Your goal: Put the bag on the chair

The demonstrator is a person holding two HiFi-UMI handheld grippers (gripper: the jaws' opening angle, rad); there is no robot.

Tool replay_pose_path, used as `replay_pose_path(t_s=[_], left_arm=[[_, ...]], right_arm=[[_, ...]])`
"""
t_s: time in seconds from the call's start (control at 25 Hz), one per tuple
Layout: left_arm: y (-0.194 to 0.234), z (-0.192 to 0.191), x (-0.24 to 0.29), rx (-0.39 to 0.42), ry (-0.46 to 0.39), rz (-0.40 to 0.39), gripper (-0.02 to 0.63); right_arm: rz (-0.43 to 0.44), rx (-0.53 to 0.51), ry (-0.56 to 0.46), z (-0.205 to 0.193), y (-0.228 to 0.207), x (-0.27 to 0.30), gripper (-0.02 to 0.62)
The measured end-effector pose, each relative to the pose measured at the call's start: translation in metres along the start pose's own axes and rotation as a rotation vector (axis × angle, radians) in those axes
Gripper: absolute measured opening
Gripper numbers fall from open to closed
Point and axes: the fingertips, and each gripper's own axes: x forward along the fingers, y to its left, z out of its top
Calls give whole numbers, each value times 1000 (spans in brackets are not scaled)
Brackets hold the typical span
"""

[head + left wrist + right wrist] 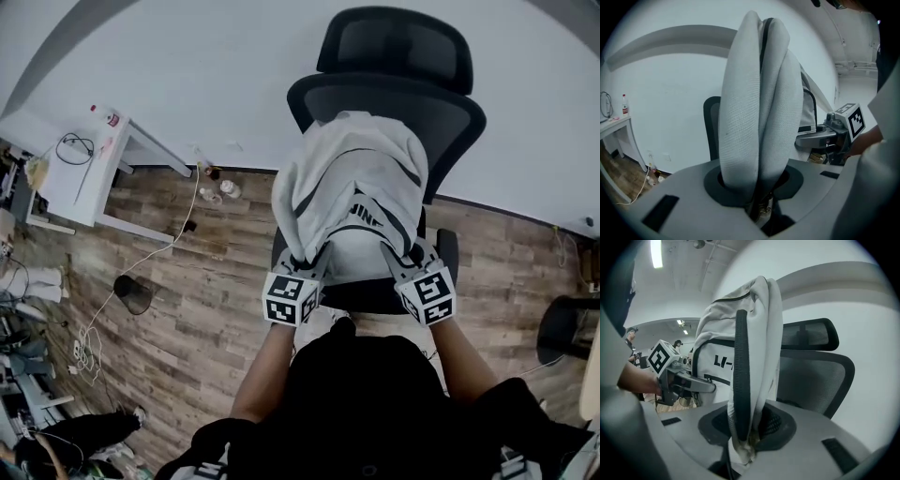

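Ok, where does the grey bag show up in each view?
Head view: bag at centre, in front of the black chair.
Left gripper view: bag fills the middle, rising from the jaws.
Right gripper view: bag centre-left, lettering visible.
Shared landmark: the chair, behind the bag in all three.

The pale grey fabric backpack [717, 348] carries black lettering [723, 363] on its front panel. In the right gripper view it reads "LI-" before the dark-edged shoulder strap [740, 380] covers the rest. In the head view the same print lies tilted on the folded cloth, and only a few block letters show, too uncertain to spell. The left white cube [291, 298] and the right white cube [428, 296] bear black square marker patterns, no letters.
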Motion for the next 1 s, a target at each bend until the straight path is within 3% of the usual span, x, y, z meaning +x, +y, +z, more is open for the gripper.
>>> replay_pose_path(t_s=[0.2,0.4,0.64,1.0], left_arm=[[6,-7,28,12,59,-85,114],[2,-27,56,11,138,-164,114],[-3,-52,91,37,244,-244,112],[-5,-106,138,-26,367,-295,112]], right_arm=[[-67,59,55,-17,-8,7,103],[-82,116,108,-45,-20,10,103],[-67,183,164,-81,-35,17,103],[3,280,251,-145,-56,35,103]])
